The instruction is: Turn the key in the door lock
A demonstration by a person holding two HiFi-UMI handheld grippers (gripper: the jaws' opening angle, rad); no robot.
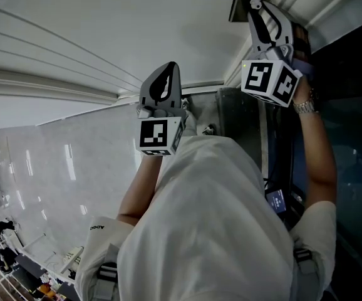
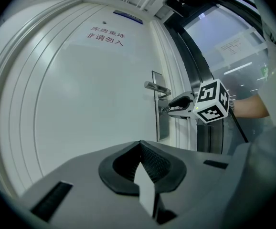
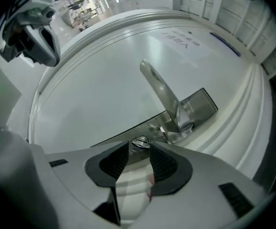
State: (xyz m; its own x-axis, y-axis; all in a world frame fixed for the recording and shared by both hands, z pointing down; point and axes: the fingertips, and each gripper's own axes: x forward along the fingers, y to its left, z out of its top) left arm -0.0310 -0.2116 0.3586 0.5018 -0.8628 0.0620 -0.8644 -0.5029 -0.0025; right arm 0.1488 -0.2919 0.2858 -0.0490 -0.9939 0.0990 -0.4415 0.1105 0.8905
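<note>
The white door (image 2: 95, 94) carries a metal lever handle (image 3: 163, 92) on a steel lock plate (image 3: 201, 105). Just below the handle, the round key head (image 3: 139, 143) sticks out of the lock. My right gripper (image 3: 139, 150) is open, its two dark pads standing on either side of the key head without pressing on it. In the left gripper view, the right gripper (image 2: 169, 108) points level at the plate under the handle (image 2: 157, 87). My left gripper (image 2: 141, 145) is shut on nothing, held back from the door. In the head view, the left gripper (image 1: 168, 69) is at centre and the right gripper (image 1: 254, 4) at top right.
A dark door frame and glass panel (image 2: 228, 46) run along the right of the door. A sign with red characters (image 2: 106, 37) is high on the door. The person's white shirt (image 1: 212, 224) fills the lower head view.
</note>
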